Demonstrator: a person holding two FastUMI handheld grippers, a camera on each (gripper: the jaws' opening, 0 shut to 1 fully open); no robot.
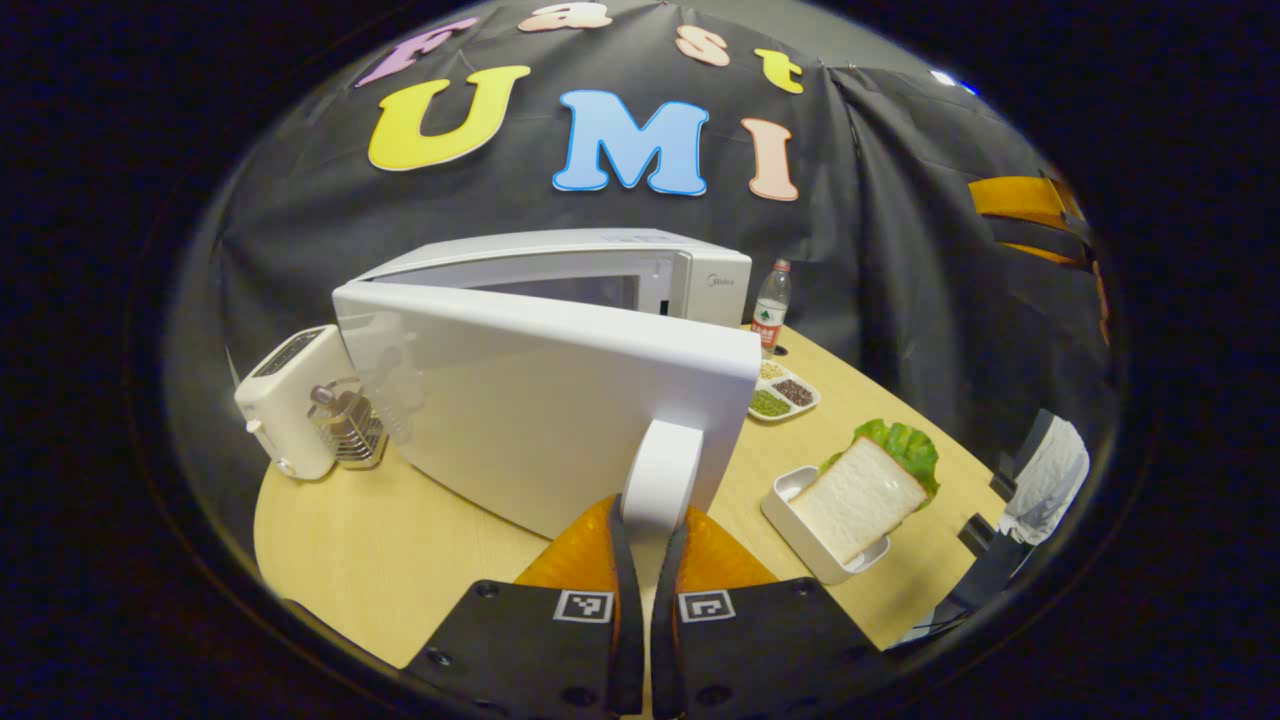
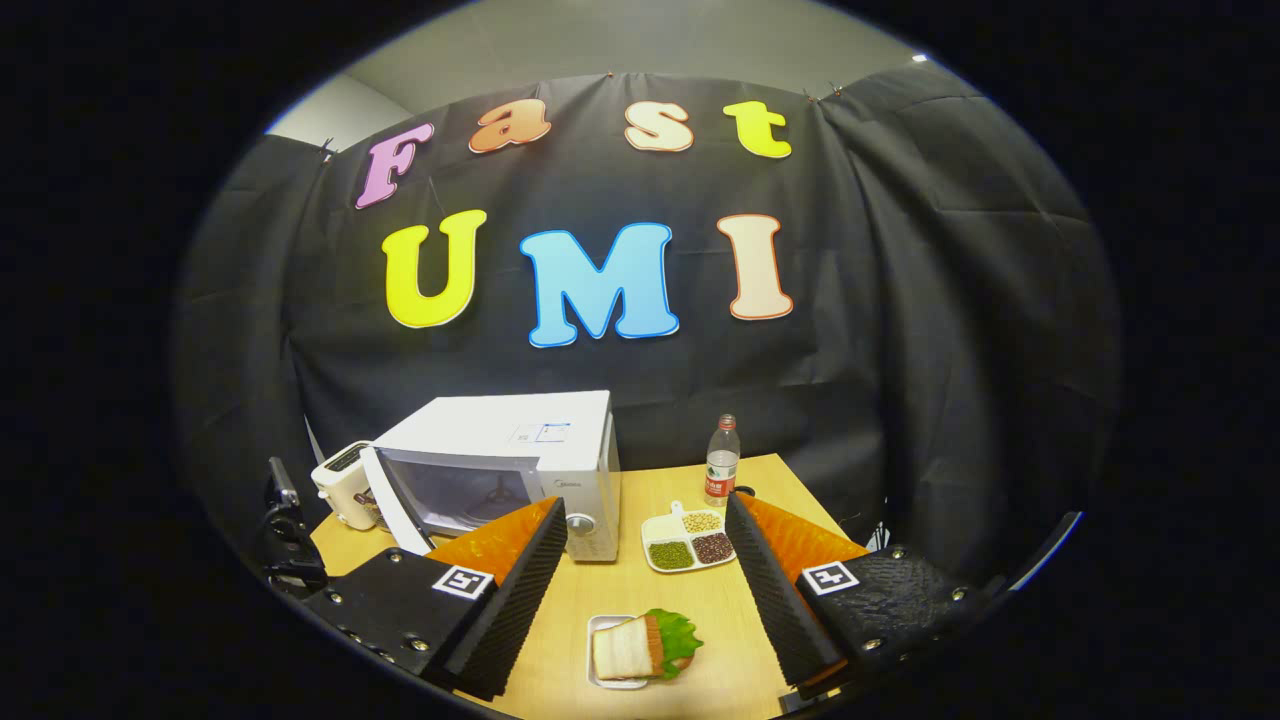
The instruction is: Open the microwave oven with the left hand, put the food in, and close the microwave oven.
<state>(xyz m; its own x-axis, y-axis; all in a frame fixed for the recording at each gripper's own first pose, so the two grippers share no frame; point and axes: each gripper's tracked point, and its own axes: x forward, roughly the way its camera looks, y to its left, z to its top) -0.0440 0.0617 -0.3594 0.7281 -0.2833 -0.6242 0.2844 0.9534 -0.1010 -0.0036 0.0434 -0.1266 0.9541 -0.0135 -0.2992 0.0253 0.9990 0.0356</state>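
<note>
The left gripper (image 1: 642, 520) pinches the white handle (image 1: 660, 472) of the white microwave's half-open door (image 1: 520, 400), bottom centre; the right gripper (image 2: 645, 580) is spread wide above the sandwich in a white tray (image 2: 640, 648), lower centre

1. the left gripper (image 1: 643, 520) has both fingers closed on the white handle (image 1: 662, 475) of the microwave door (image 1: 540, 400), which stands swung open.
2. the microwave (image 1: 600, 265) sits behind the door on the wooden table (image 1: 400, 540).
3. a toaster (image 1: 290, 400) stands left of the door.
4. right of the gripper, a white tray (image 1: 800, 525) holds a sandwich (image 1: 860, 495) with lettuce.
5. a divided dish of beans (image 1: 785, 395) and a bottle (image 1: 771, 308) stand beyond it.
</note>
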